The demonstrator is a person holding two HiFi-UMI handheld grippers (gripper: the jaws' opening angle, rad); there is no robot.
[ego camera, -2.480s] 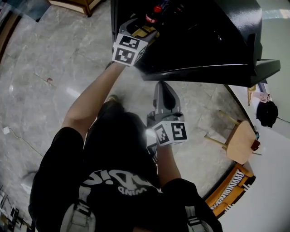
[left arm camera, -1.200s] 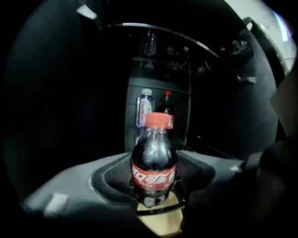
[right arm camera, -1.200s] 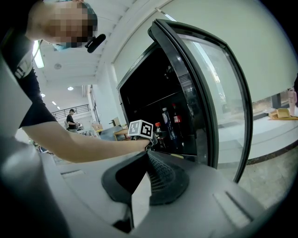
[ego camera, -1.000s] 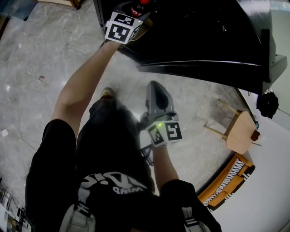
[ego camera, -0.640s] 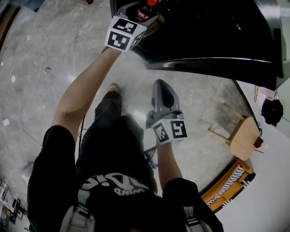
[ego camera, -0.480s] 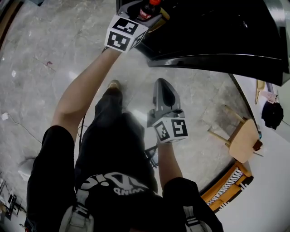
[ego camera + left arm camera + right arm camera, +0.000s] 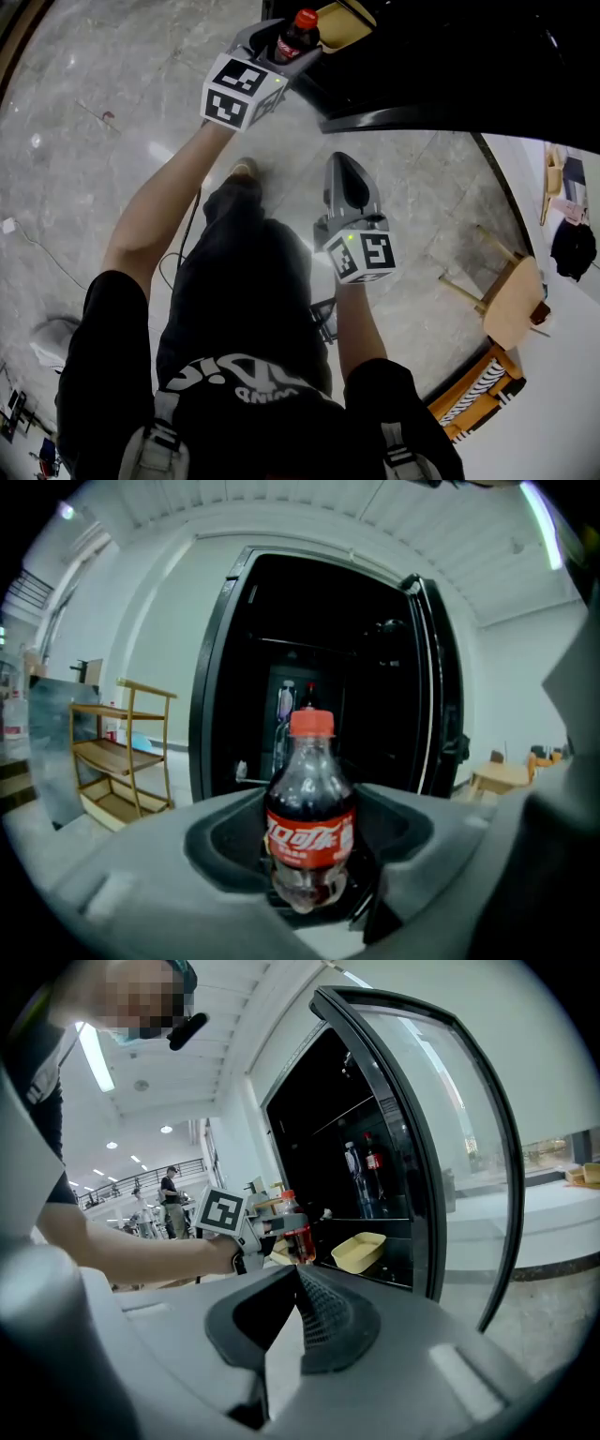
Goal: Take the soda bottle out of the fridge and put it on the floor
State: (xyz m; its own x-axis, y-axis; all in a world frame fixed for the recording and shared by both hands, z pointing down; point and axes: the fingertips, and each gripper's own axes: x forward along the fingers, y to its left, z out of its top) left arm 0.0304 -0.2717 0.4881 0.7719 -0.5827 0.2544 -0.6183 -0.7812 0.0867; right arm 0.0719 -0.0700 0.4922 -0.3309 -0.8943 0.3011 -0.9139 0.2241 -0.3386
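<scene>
A small soda bottle [image 7: 296, 31] with a red cap and red label stands upright between the jaws of my left gripper [image 7: 289, 45], which is shut on its lower body. The left gripper view shows the bottle [image 7: 309, 803] in front of the open black fridge [image 7: 328, 658], outside its opening. In the head view it hangs above the grey floor [image 7: 112, 141] by the fridge's front edge [image 7: 412, 117]. My right gripper [image 7: 345, 171] hovers lower and nearer my body, jaws together and empty. The right gripper view shows its jaws [image 7: 298, 1277] shut, with the bottle [image 7: 298, 1232] beyond them.
A yellow tray [image 7: 359, 1251] and two bottles [image 7: 362, 1180] sit inside the fridge. Its glass door [image 7: 469, 1138] stands open at the right. A wooden shelf cart [image 7: 122, 752] stands left of the fridge. A wooden stool [image 7: 514, 300] and a striped rack [image 7: 478, 398] are at the right.
My left gripper has drawn the bottle back out of the fridge opening, over the floor. The right gripper has sunk a little and stays shut.
</scene>
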